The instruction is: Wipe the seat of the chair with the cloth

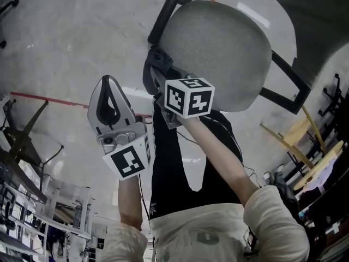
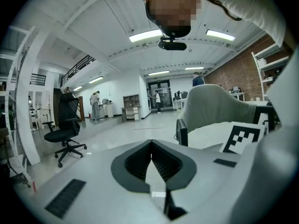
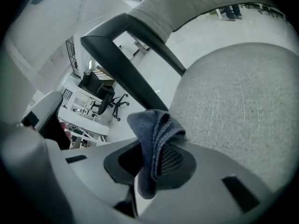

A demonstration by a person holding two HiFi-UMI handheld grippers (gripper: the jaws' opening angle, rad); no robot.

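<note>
At the edge of the one grey seat point(image 3: 233, 92), the right gripper point(image 3: 152, 150) pinches one folded blue cloth point(image 3: 154, 129); the left gripper point(image 2: 152, 146), jaws closed on nothing, is off the seat

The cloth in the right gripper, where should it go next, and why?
Probably press the blue cloth down onto the grey seat and sweep it across. The right gripper is shut on it, and the cloth sits at the seat's edge, seemingly not pressed on the fabric yet.
</note>
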